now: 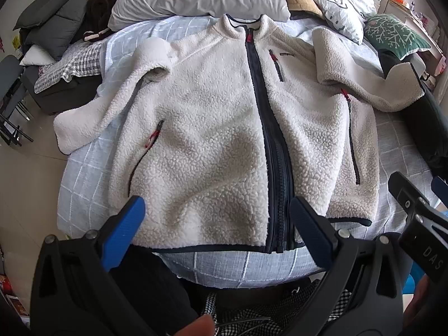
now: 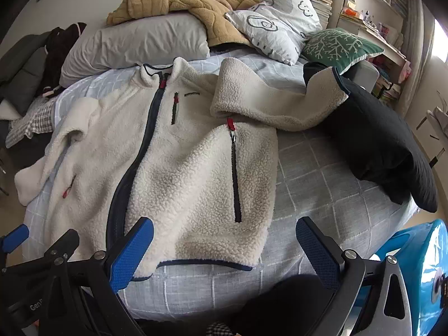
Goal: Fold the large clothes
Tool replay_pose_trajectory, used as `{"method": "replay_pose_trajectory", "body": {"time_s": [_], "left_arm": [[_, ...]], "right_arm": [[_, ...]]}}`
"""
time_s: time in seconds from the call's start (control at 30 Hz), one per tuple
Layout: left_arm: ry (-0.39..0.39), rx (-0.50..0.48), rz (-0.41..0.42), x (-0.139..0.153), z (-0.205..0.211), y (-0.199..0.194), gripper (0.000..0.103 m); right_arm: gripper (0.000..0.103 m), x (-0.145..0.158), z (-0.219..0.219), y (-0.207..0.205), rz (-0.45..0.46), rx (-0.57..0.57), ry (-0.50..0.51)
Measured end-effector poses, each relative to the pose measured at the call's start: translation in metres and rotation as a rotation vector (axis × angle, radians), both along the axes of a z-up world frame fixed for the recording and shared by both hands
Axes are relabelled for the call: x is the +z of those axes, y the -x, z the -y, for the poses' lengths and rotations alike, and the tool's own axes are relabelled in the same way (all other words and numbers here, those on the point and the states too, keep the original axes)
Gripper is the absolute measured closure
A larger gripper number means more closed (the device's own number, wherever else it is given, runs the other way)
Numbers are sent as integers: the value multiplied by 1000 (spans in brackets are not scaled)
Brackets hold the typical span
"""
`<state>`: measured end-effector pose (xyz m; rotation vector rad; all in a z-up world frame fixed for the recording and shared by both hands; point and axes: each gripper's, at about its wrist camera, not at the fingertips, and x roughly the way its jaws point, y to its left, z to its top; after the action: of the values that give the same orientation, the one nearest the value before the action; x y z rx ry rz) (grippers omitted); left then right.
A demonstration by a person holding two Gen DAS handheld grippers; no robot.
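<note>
Fleece jacket [image 1: 218, 140] lies flat on the bed [image 2: 322, 184]; both grippers' jaws gape empty above its hem.

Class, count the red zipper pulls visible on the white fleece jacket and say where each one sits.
4: one at the collar, one on the chest pocket, one on each side pocket. The fleece jacket may hide others underneath.

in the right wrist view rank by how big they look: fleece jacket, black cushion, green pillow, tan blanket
1. fleece jacket
2. black cushion
3. tan blanket, farther off, so unsure
4. green pillow
</note>
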<state>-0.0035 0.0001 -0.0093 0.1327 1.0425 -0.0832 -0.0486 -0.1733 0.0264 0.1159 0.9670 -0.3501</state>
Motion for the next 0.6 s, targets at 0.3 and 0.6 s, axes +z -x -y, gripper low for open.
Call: {"method": "replay_pose_trajectory", "body": {"time_s": [0.3,0.6], "left_arm": [[1,-1,-3,0,0,0,0],[0,-2,-3,-1,0,0,0]], "right_arm": [[0,-1,-1,0,-4,0,5],[0,-2,-2,-1,-9,2,3]]}}
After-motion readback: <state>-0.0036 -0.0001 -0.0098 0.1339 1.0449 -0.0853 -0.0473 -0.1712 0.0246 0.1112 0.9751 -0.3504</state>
